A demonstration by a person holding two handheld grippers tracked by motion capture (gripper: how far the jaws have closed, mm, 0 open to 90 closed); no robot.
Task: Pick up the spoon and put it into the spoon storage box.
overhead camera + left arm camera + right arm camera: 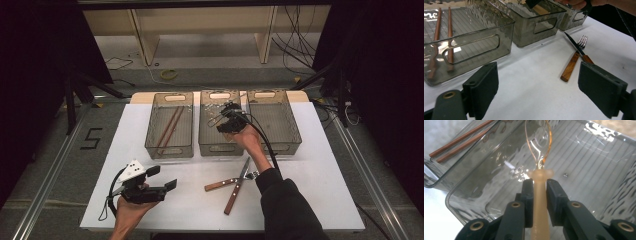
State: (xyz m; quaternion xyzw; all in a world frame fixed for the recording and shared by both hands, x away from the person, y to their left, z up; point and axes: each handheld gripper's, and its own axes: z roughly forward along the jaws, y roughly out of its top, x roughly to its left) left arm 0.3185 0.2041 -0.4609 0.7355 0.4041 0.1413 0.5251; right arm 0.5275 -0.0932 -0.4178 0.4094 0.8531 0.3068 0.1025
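Your right gripper (539, 192) clamps what looks like a clear spoon (538, 157); lower it gently into the middle bin (599, 170) beneath. Left gripper (537, 85) gapes, idle.

I see a clear spoon (537, 157) with a pale cream handle, clamped by its handle between my right gripper's (539, 187) jaws, bowl pointing away over the middle smoky bin (207, 145). A pair of brown chopsticks (169, 130) lies in the left bin (150, 142). A wooden-handled knife (236, 187) and fork (227, 182) lie crossed on the white table (310, 175).
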